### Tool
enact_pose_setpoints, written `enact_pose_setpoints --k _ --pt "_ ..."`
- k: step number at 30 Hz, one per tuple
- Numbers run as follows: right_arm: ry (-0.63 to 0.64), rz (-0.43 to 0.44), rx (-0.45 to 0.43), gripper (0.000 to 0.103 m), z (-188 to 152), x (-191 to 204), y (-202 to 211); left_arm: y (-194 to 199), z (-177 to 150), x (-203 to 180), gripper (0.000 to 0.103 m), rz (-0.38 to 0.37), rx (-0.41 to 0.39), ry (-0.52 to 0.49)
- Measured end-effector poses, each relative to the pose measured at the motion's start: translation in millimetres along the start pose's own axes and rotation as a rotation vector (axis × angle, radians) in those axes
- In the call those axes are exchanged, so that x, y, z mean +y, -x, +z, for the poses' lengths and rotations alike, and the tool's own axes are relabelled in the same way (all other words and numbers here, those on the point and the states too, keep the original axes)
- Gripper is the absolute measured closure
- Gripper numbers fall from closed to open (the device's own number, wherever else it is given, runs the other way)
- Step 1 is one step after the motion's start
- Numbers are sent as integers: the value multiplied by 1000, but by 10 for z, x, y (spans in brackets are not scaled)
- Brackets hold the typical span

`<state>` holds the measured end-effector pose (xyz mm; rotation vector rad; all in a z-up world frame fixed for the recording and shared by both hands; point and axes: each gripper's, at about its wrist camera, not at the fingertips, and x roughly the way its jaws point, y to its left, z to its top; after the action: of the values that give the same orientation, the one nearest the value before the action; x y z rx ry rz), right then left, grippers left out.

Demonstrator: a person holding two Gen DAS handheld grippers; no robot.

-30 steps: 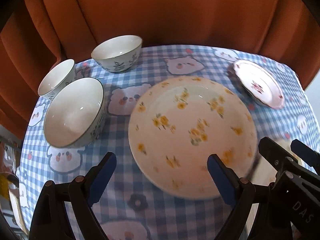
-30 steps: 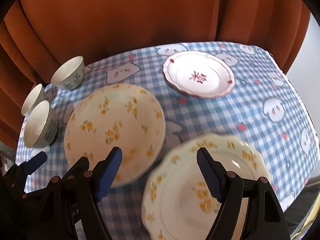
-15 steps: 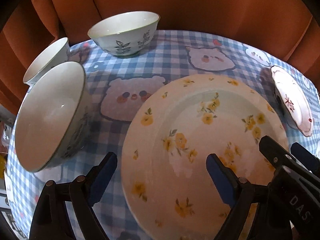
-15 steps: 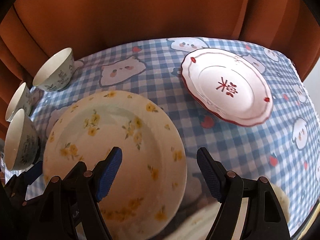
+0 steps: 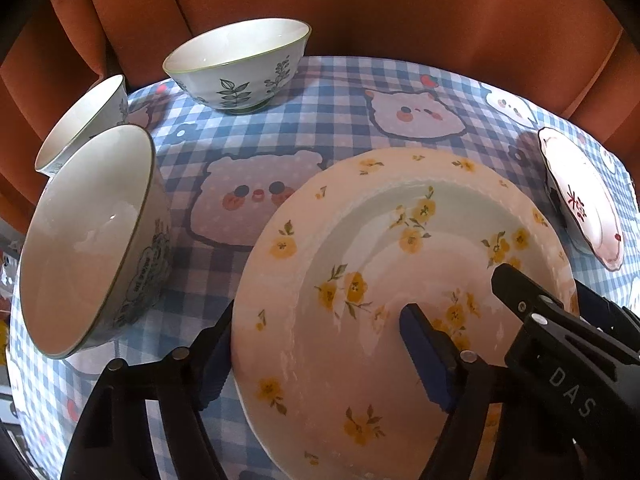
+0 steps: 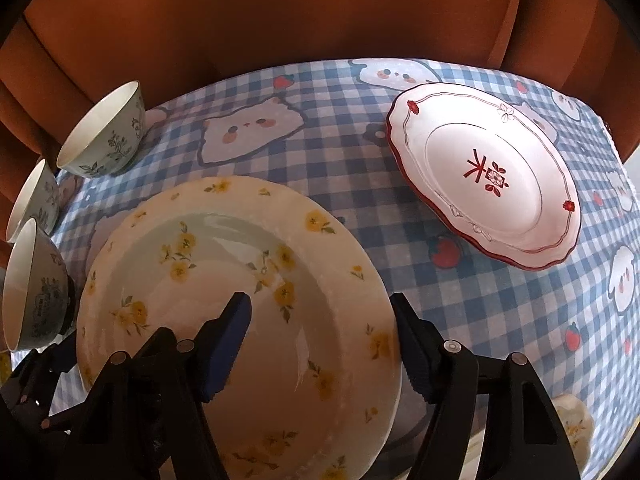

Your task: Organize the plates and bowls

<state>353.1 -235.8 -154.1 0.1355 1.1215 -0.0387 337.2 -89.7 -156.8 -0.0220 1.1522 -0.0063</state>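
A cream plate with yellow flowers [image 5: 384, 280] [image 6: 224, 280] lies on the checked tablecloth. My left gripper [image 5: 320, 344] is open and straddles the plate's left rim, one finger outside, one over the well. My right gripper [image 6: 324, 344] is open and straddles its right rim the same way. A white plate with red trim [image 6: 484, 176] [image 5: 584, 204] lies to the right. Three leaf-patterned bowls stand to the left: a near one [image 5: 88, 240] [image 6: 28, 292], a far-left one [image 5: 80, 124] [image 6: 32, 200] and a back one [image 5: 240, 64] [image 6: 104, 132].
The blue checked tablecloth [image 5: 340, 120] with bear faces covers the table. An orange curtain [image 6: 280, 12] hangs close behind its far edge. Another yellow-flowered plate's rim [image 6: 576, 428] shows at the lower right, by the table's near edge.
Both grippers have moved forward and down onto the yellow-flowered plate, so its rims now sit between their open fingers. The second flowered plate has dropped out from under the right gripper.
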Motion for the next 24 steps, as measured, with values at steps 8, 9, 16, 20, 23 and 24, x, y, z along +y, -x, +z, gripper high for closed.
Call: enact_pose_setpoints --k 8,9,16,20,23,24 --pt "18 16 28 30 -158 119 94 101 -212 179 25 6 21 -7" --pt "22 18 31 30 -182 145 106 116 -248 211 24 6 21 -9" --pt "50 48 59 30 -448 358 234 254 -523 485 28 6 33 -10" --pt "69 75 79 30 -587 458 299 308 -632 591 30 10 46 -16" --pt "91 84 86 30 -663 524 326 346 -705 654 33 -1 48 -19" --pt "97 86 85 31 -679 533 331 346 -707 666 34 -7 50 -16"
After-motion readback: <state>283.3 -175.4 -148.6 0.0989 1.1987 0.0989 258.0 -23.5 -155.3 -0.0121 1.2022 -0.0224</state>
